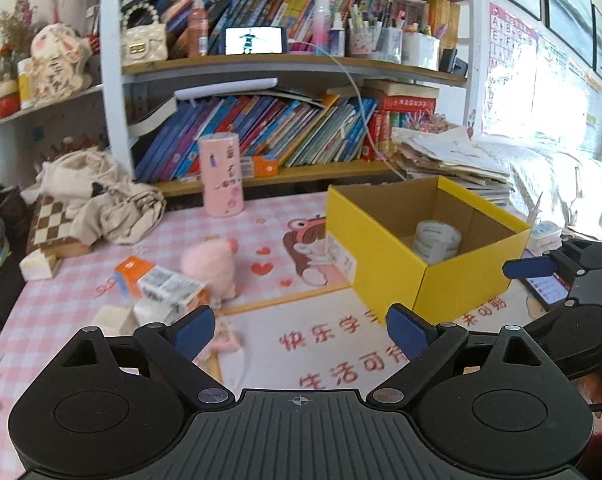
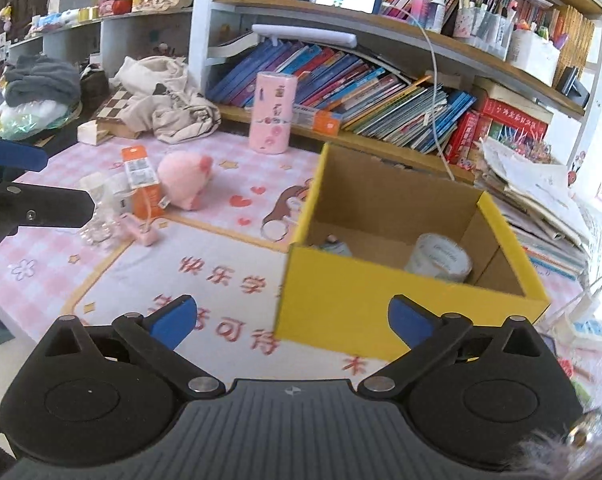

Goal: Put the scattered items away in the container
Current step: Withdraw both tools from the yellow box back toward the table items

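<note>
A yellow cardboard box (image 1: pixel 385 248) (image 2: pixel 381 292) stands open on the pink desk mat, with a tape roll (image 1: pixel 437 240) (image 2: pixel 439 258) and a small grey item (image 2: pixel 335 247) inside. Left of it lie a pink plush toy (image 1: pixel 211 266) (image 2: pixel 185 178), an orange-and-white carton (image 1: pixel 157 280) (image 2: pixel 141 182), a pale block (image 1: pixel 113 318) and a small pink item (image 2: pixel 139 228). My left gripper (image 1: pixel 301 332) is open and empty, above the mat in front of the box. My right gripper (image 2: pixel 293 322) is open and empty, near the box's front wall.
A pink cylinder tin (image 1: pixel 221 176) (image 2: pixel 273 114) stands by the bookshelf (image 1: pixel 285 68). A cloth heap (image 1: pixel 101 196) and checkered board (image 1: pixel 51 220) lie at the left. Stacked papers (image 1: pixel 453 160) sit behind the box. The other gripper shows at each view's edge (image 1: pixel 573 280) (image 2: pixel 17 200).
</note>
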A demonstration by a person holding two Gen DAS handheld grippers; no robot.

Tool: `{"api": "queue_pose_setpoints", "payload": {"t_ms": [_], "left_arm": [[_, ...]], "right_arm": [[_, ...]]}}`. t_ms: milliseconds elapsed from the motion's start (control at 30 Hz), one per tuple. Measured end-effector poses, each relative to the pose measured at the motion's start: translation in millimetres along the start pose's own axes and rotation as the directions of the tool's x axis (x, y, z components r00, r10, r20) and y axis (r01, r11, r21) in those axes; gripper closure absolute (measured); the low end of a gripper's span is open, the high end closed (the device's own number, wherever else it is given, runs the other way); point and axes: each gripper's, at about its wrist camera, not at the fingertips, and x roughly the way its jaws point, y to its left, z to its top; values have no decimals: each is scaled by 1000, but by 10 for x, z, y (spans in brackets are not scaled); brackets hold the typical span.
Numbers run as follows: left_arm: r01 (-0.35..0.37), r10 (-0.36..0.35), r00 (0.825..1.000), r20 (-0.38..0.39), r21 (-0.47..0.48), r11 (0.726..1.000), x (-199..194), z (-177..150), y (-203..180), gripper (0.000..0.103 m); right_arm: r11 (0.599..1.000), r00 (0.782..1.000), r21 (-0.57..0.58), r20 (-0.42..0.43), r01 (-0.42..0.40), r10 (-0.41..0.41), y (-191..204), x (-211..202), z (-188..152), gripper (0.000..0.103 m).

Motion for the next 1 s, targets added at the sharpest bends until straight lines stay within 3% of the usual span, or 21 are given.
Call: {"api": "queue_pose_setpoints", "payload": {"t_ms": [600,1000], "left_arm": [[-62,55,991,-125,-53,997,-143,-413,264,7],[-105,91,985,-146,-89,991,-243,-534,483,7]], "right_arm": [[992,994,-96,-81,-80,72,696,-1,-89,0],[981,990,-154,-91,-119,106,984,54,-50,0]]}}
